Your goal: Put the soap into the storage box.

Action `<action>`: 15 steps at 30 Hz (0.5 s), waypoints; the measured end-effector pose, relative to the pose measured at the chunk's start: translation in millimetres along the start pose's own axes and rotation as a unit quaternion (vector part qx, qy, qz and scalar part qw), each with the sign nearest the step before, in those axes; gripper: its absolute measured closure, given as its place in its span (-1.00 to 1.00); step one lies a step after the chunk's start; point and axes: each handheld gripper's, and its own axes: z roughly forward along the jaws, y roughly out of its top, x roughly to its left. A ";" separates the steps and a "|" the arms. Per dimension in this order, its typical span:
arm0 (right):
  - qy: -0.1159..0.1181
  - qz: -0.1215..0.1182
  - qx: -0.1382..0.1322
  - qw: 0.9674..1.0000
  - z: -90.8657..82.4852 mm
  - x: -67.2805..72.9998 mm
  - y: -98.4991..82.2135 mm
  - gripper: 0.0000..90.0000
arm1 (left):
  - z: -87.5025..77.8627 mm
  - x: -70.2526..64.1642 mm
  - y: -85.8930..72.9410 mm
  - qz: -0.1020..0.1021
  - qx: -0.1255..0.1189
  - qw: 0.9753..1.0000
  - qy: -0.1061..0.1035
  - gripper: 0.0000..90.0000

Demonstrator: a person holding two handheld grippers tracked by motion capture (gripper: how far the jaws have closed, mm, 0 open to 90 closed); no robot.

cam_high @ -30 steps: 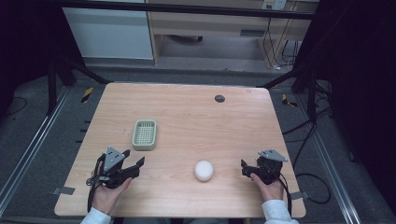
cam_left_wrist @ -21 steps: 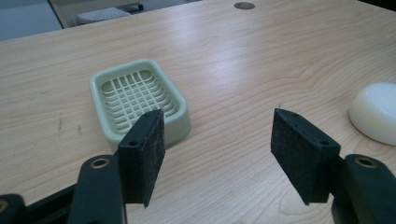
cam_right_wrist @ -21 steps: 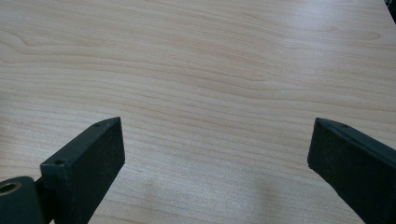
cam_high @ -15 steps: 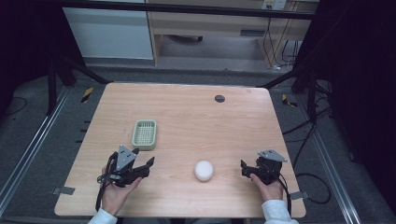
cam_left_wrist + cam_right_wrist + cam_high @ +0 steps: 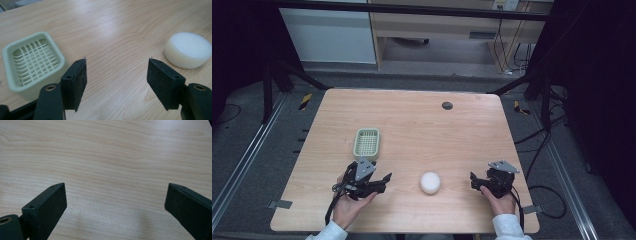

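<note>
The white puck (image 5: 430, 182) lies untouched on the bench (image 5: 422, 125), lower centre of the high view; nothing is picked up yet, I judge. My left gripper (image 5: 383, 180) sits just left of it, its fingers (image 5: 77, 80) having just been opening, part-way apart and empty. The green basket (image 5: 366, 143) waits above it. My right gripper (image 5: 473, 180) rests lower right, fingers wide and empty.

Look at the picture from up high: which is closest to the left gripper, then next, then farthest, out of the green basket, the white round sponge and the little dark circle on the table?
From the left gripper:
1. Green basket, just beyond it, slightly to its left.
2. White round sponge, to its right, somewhat farther off.
3. Dark circle, far across the table, toward the right.
</note>
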 end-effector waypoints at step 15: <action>-0.002 0.002 0.007 1.000 0.3 -0.4 0.0 -0.90 | 9.4 -14.5 25.0 0.011 0.014 0.999 -0.040 -0.36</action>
